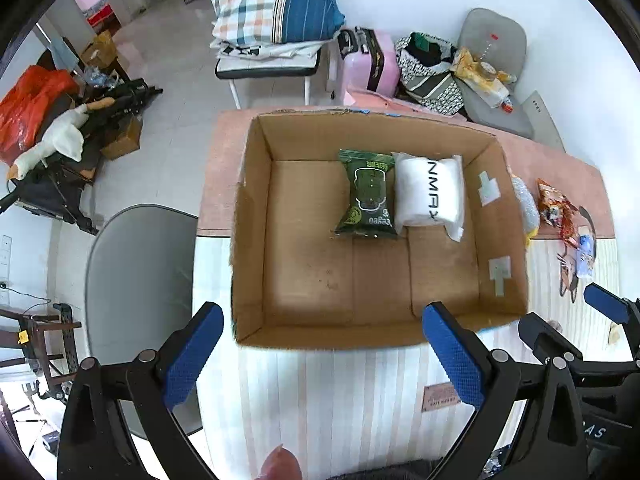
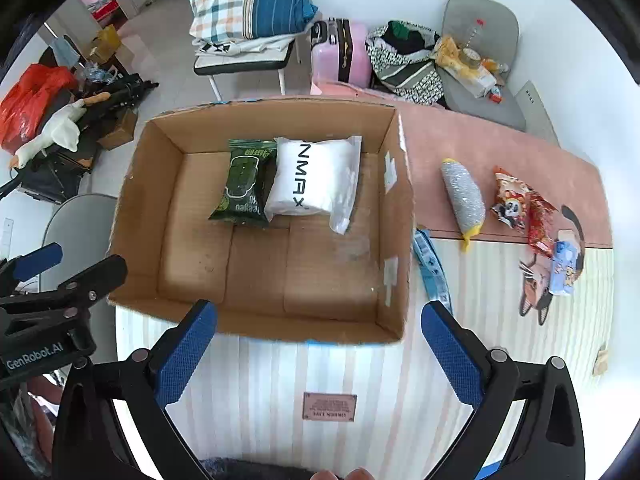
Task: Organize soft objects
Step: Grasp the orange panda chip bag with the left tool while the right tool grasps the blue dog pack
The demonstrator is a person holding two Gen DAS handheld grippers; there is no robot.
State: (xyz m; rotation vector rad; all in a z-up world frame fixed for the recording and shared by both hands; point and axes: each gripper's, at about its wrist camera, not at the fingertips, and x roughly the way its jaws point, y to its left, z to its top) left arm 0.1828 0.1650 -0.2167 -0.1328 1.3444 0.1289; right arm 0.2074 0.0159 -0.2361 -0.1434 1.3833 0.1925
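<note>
An open cardboard box (image 1: pixel 256 240) (image 2: pixel 400 220) stands on the table. Inside, at its far side, a dark green packet (image 1: pixel 366 196) (image 2: pixel 244 184) lies next to a white packet marked XMAX (image 1: pixel 430 190) (image 2: pixel 316 178). My left gripper (image 1: pixel 324 352) is open and empty, above the table just before the box's near wall. My right gripper (image 2: pixel 320 344) is open and empty at the box's near wall. To the right of the box lie a silver pouch with yellow ends (image 2: pixel 464 198) (image 1: pixel 526 208), a red snack bag (image 2: pixel 520 208) (image 1: pixel 556 208) and a small blue packet (image 2: pixel 564 268) (image 1: pixel 585 256).
A blue strip (image 2: pixel 432 268) lies beside the box's right wall. The table carries a striped cloth (image 2: pixel 360 380) with a cat picture (image 2: pixel 536 284) and a pink cloth (image 2: pixel 500 152). A grey chair (image 1: pixel 136 280) stands at the left. Chairs, a pink suitcase (image 2: pixel 340 56) and clutter stand behind.
</note>
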